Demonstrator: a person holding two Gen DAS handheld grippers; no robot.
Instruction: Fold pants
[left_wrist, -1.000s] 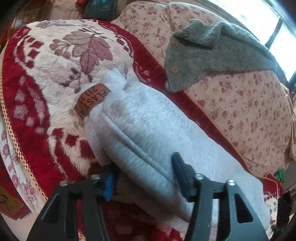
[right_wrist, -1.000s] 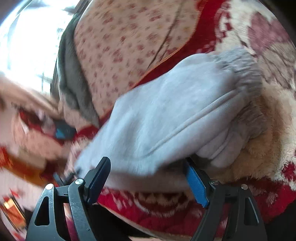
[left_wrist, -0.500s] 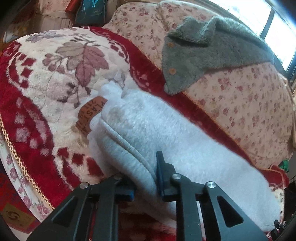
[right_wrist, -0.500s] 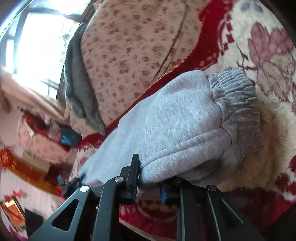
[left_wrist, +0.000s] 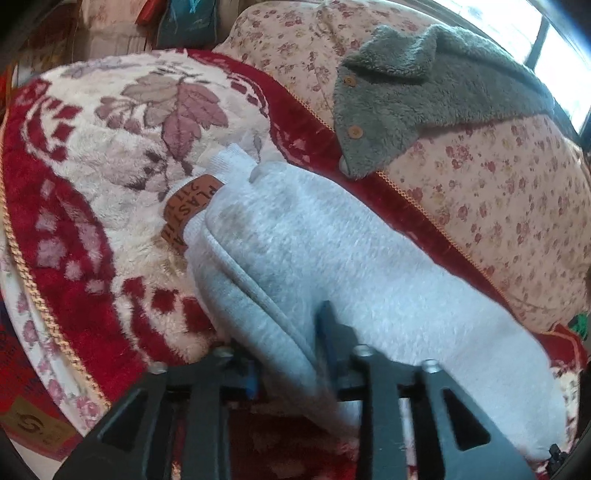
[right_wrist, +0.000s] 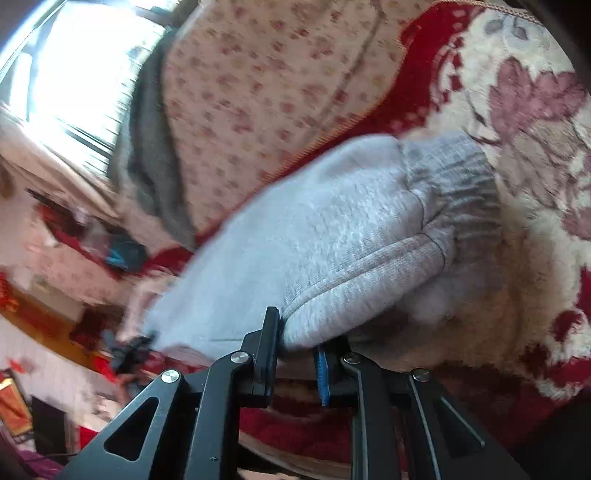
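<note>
Change: both grippers, wide apart a second ago, have since closed onto the grey pants; the fabric edge now bunches between each pair of fingers.
Left gripper (left_wrist: 291, 354): pinched narrow on a thick rolled edge of the pants, fabric filling the gap; picture a little blurred at the fingertips.
Right gripper (right_wrist: 295, 354): narrow too, clamped on a folded edge near the ribbed cuff (right_wrist: 454, 184); one blue pad (right_wrist: 322, 373) shows under the cloth.
Pants (left_wrist: 332, 251): light grey fleece, doubled over on itself, lying long across the red and cream floral blanket (left_wrist: 92, 155); seen from the other end in the right wrist view (right_wrist: 332, 221).
Label: brown patch (left_wrist: 188, 214) with printed letters, at the far end of the pants, part tucked under the fold.
Blanket edge: gold cord trim (left_wrist: 33, 280) along its rim.
Beyond: pink flowered cushion (left_wrist: 498, 192) just past the pants, touching the blanket's red border.
On cushion: dark grey fuzzy garment (left_wrist: 413, 96) with round buttons, draped across the top.
Light: bright window (right_wrist: 70, 59) behind the cushion.
</note>
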